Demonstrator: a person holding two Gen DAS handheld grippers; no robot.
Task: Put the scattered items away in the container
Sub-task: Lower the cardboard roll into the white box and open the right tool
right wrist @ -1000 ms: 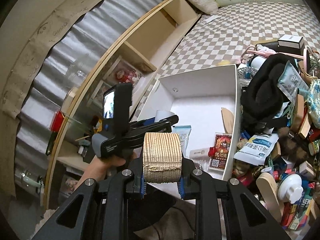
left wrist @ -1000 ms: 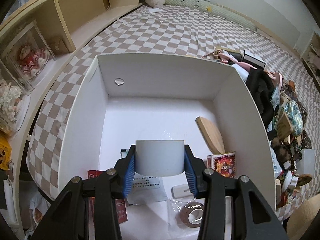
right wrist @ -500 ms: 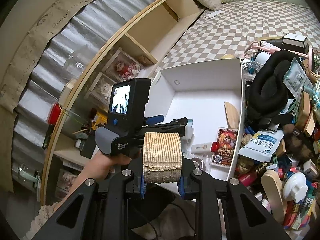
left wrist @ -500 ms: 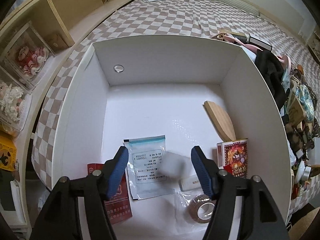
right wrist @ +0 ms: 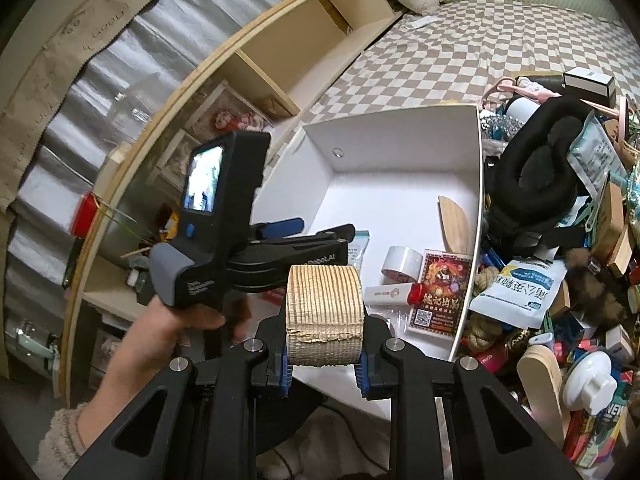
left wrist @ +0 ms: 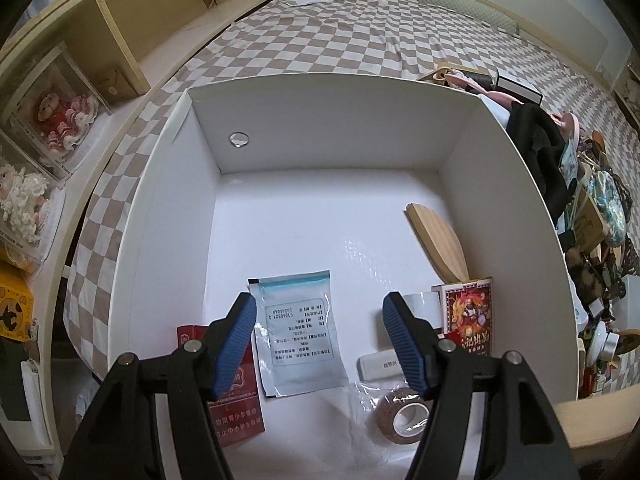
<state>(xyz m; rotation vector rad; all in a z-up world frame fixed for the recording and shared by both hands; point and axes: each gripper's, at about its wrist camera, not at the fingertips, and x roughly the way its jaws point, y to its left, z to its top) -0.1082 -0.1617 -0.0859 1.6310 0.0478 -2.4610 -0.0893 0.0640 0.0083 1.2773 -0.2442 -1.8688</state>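
Left tongs are gaping wide, empty, over the box. Right tongs are clamping a ribbed roll short of the box's near edge; releasing here risks dropping it outside.

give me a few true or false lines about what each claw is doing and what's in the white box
1. The left claw is open and holds nothing. True.
2. The right claw is empty. False: it is shut on a ribbed tan roll.
3. A white tape roll lies inside the white box. True.
4. The wooden paddle lies outside the box. False: it rests inside, by the right wall.
5. The box holds only one item. False: also a blue-edged pouch and a brown tape roll.
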